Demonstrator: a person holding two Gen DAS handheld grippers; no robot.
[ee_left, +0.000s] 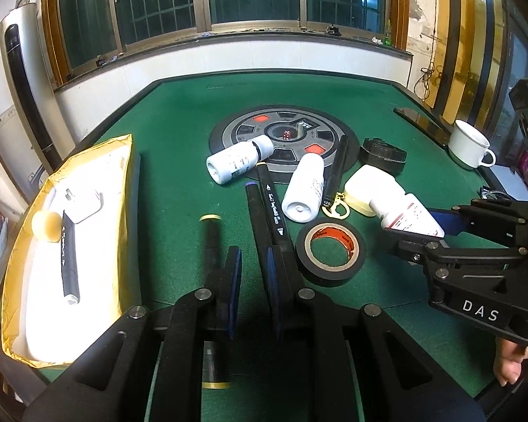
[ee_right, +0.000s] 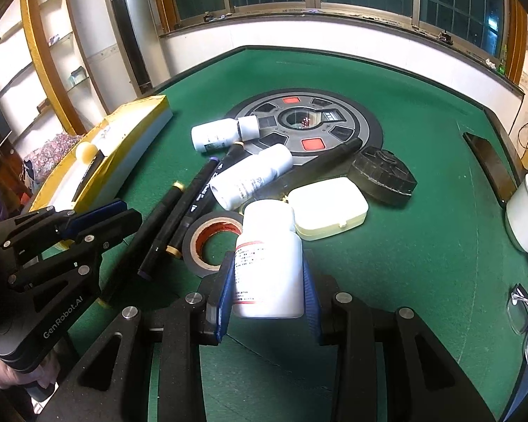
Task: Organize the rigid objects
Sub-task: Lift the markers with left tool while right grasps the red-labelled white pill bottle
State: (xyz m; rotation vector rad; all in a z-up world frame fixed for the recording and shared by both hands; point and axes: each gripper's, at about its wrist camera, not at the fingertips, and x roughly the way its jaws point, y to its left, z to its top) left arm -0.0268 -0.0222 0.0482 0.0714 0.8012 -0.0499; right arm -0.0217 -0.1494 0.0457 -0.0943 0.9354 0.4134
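A white pill bottle with a red-edged printed label is being held between the blue pads of the right gripper, which is clamped on its body; the wide white cap is pointing away from the camera, and the bottle is being kept above the green desk, over the edge of a roll of black tape with an orange-red core. From the left wrist view the same bottle is being seen tilted, cap toward the desk's middle.

The left gripper is being held with its fingers apart, around nothing; a black gold-banded pen is lying just outside its left finger, and two black markers are lying side by side by its right finger.

Two smaller white bottles are lying on their sides near the round control panel set in the desk's middle. Beside them a thin black pen, a gold clip, a cream hinged case and a dark round-topped object are lying close together.

At the desk's left edge a tray with yellow walls and a white floor is being used as the container: a black marker, a cream ball and a white adapter-like block are lying in it. A white mug is standing at the right edge; what is in it cannot be told. Glasses are lying nearby.
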